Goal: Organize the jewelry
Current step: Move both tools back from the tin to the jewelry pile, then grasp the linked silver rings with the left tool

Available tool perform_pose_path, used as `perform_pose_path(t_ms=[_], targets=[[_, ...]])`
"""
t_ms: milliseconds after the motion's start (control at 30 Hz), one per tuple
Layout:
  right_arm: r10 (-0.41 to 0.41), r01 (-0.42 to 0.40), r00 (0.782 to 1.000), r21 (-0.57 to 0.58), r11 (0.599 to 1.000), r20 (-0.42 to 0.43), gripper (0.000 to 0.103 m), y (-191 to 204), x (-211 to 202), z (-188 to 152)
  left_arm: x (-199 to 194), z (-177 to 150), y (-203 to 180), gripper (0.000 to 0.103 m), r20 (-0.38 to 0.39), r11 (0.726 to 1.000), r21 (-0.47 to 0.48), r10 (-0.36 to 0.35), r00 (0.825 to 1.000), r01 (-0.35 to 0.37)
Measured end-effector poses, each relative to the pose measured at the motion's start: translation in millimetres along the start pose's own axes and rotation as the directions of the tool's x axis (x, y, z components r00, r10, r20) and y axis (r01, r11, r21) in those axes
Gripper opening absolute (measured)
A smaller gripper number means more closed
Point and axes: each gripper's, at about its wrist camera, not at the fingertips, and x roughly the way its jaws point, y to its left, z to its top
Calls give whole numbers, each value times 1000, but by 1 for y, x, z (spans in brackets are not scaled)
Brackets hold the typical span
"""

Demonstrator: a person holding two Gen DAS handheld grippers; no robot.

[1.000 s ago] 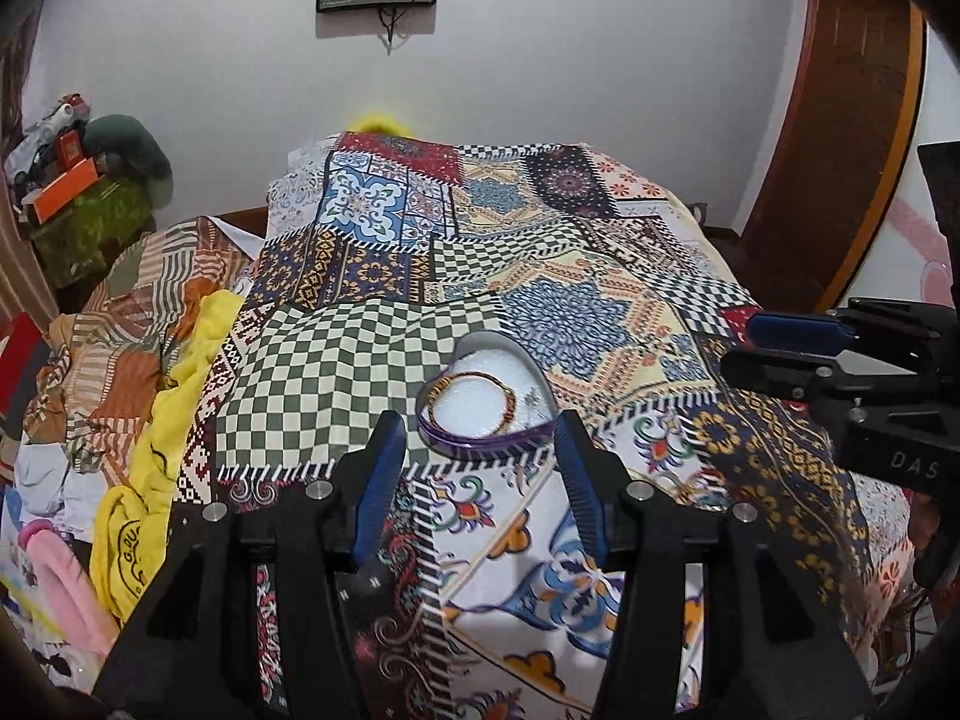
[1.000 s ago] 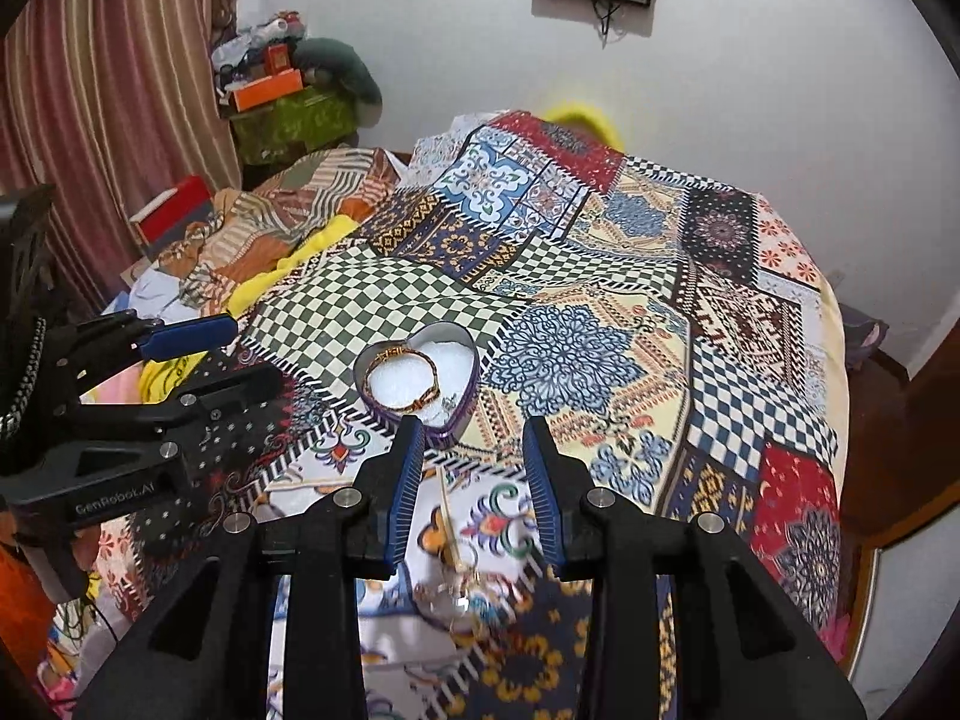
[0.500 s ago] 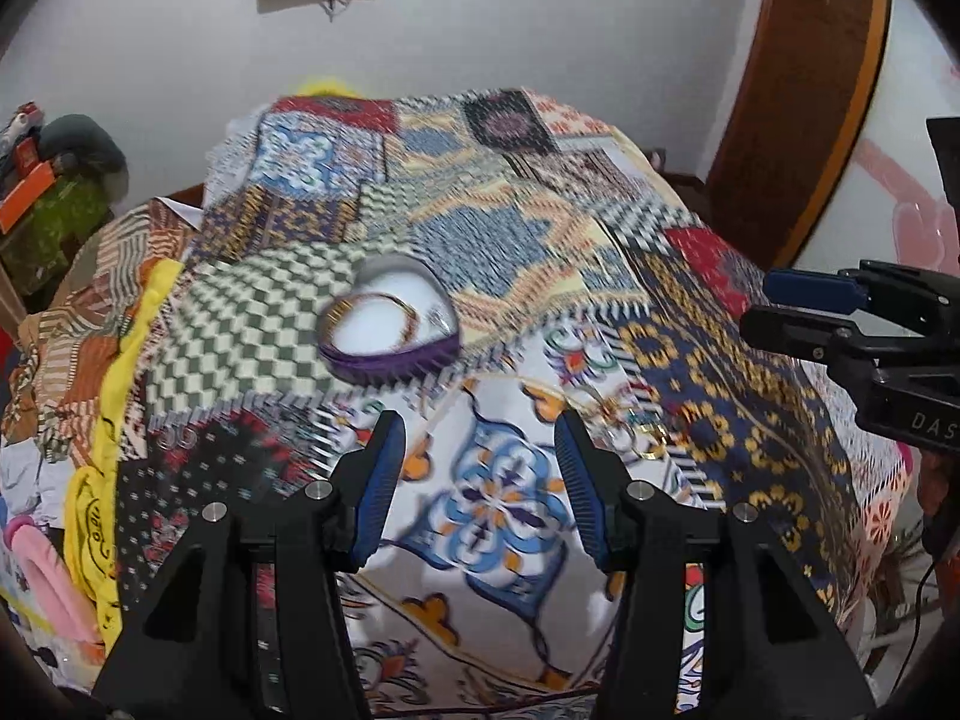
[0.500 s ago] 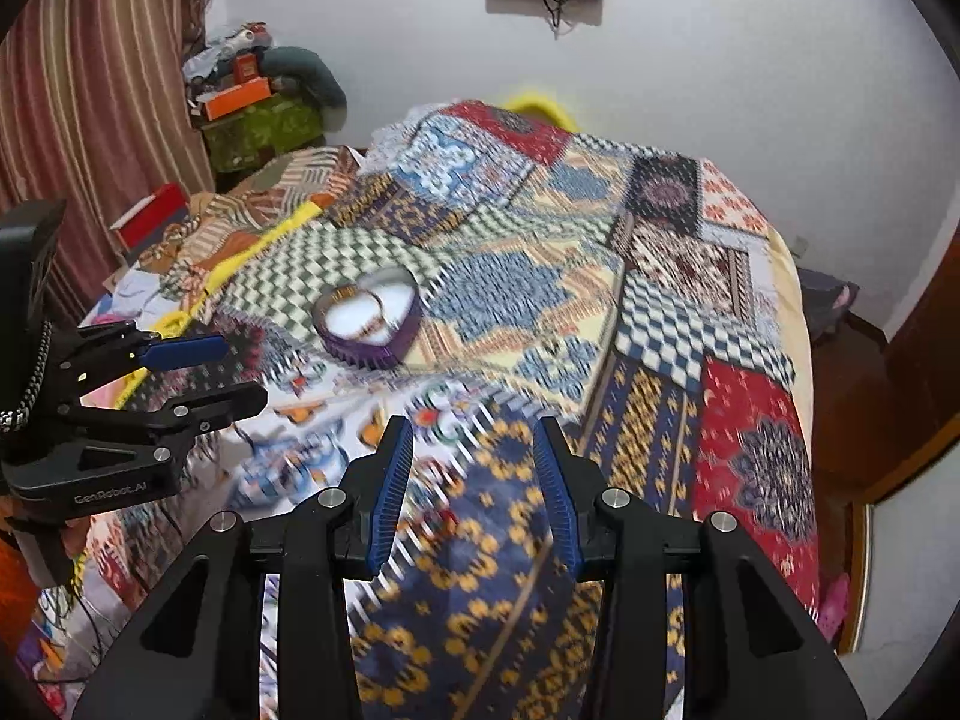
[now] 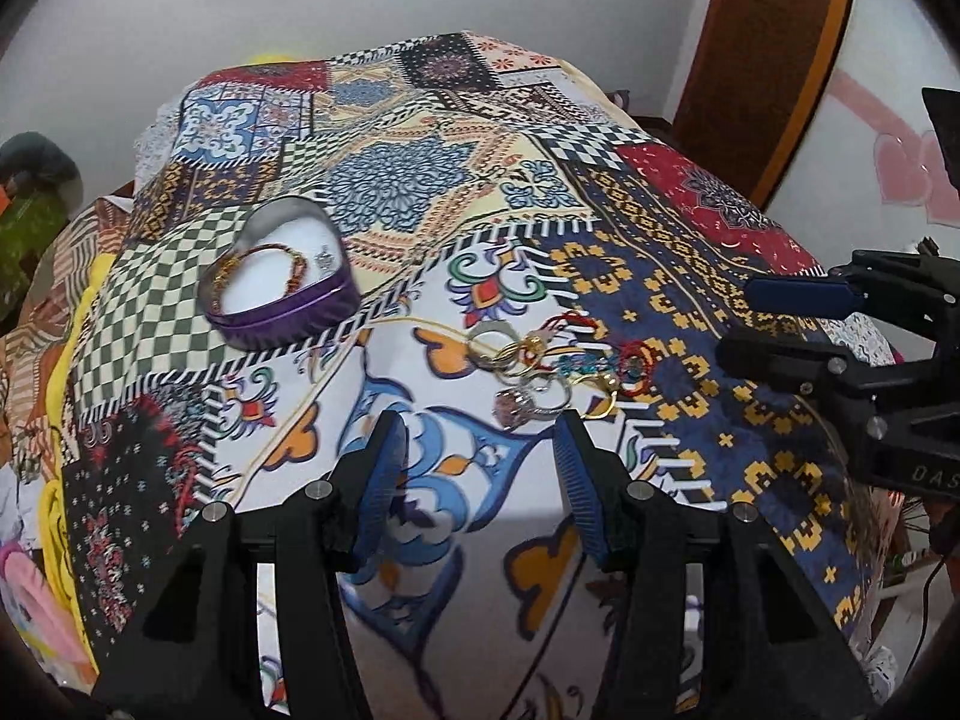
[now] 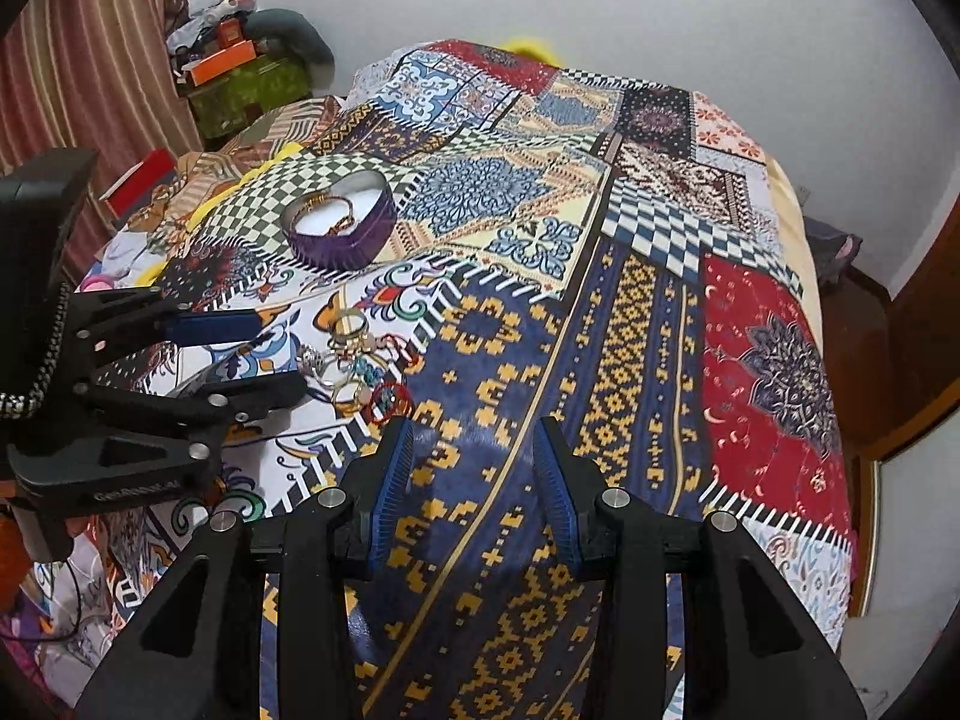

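Note:
A purple heart-shaped tin (image 5: 282, 276) sits on the patterned bedspread with a gold-and-red bracelet (image 5: 264, 270) inside; it also shows in the right wrist view (image 6: 341, 222). A loose pile of jewelry (image 5: 552, 366), rings, bangles and red cord, lies on the cloth right of the tin and also shows in the right wrist view (image 6: 360, 366). My left gripper (image 5: 477, 450) is open and empty just short of the pile. My right gripper (image 6: 471, 450) is open and empty, right of the pile, and shows at the right of the left wrist view (image 5: 780, 324).
The bed (image 6: 660, 210) fills both views, with a white wall behind. Clothes and a yellow cloth (image 5: 66, 360) lie along the left side. A green box with clutter (image 6: 240, 78) stands by the striped curtain. A wooden door frame (image 5: 774, 60) is at the right.
Both grippers pulled back from the heart tin and swung right. The tin now lies up and left, and the jewelry pile has come into view ahead of the left gripper.

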Motion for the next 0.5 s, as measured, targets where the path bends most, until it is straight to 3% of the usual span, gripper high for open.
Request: perform_pose_path(t_ms=[267, 500], targets=[[40, -40, 999, 1, 999, -27, 38, 4, 11, -2, 8, 4, -8, 51, 24, 999, 35, -18, 1000, 17], [49, -50, 998, -20, 999, -35, 38, 10, 18, -3, 11, 5, -10, 29, 32, 996, 34, -88, 996, 87]])
